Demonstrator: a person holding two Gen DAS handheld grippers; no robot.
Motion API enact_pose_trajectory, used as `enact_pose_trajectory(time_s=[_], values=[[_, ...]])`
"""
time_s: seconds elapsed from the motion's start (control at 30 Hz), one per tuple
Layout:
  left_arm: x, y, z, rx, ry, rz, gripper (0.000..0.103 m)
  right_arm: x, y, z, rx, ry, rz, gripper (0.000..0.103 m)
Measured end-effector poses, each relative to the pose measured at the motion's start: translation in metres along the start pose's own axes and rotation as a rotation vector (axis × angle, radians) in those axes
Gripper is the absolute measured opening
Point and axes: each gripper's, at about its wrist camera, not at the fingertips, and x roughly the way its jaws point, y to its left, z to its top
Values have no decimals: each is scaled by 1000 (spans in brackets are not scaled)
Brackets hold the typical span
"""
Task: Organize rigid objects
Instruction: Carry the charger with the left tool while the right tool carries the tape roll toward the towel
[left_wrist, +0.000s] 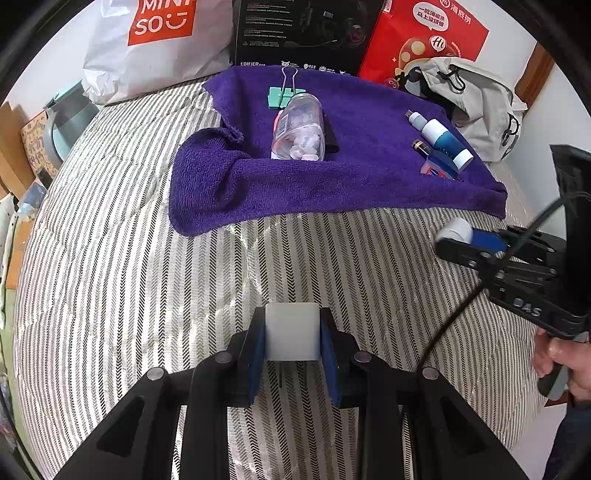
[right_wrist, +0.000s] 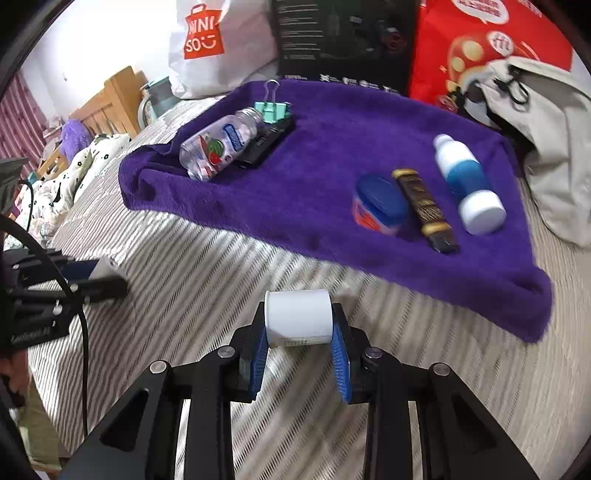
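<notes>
Closest in, the left gripper (left_wrist: 292, 338) is pinching a white block (left_wrist: 291, 330) between its blue pads, hovering over the striped bed (left_wrist: 147, 277). The right gripper (right_wrist: 298, 334) squeezes a small white bottle (right_wrist: 297, 316) sideways; it looks held near one end, though the blur makes that hard to call. If so, it could swivel or pop out mid-carry. Further back, the purple towel (right_wrist: 332, 177) holds two groups: clear bottle (right_wrist: 218, 147) and binder clip (right_wrist: 272, 109) on the left, blue jar (right_wrist: 378, 206), dark tube (right_wrist: 424, 206) and blue-white bottle (right_wrist: 467, 181) on the right. A sloppy drop could knock that row rolling.
</notes>
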Motion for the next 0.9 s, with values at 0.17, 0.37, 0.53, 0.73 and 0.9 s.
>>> enact_pose_trajectory(time_s=[0.17, 0.37, 0.53, 0.73, 0.9], values=[[2, -6, 5, 48, 12, 23, 26, -26, -19, -21, -11, 40, -65, 31], [4, -8, 7, 39, 10, 31, 26, -24, -35, -43, 51, 41, -101, 31], [2, -4, 6, 4, -6, 17, 26, -30, -37, -49, 88, 31, -57, 31], [1, -2, 6, -4, -9, -22, 26, -36, -38, -49, 98, 32, -41, 31], [-10, 1, 8, -14, -38, -47, 26, -47, -33, -49, 68, 13, -25, 31]])
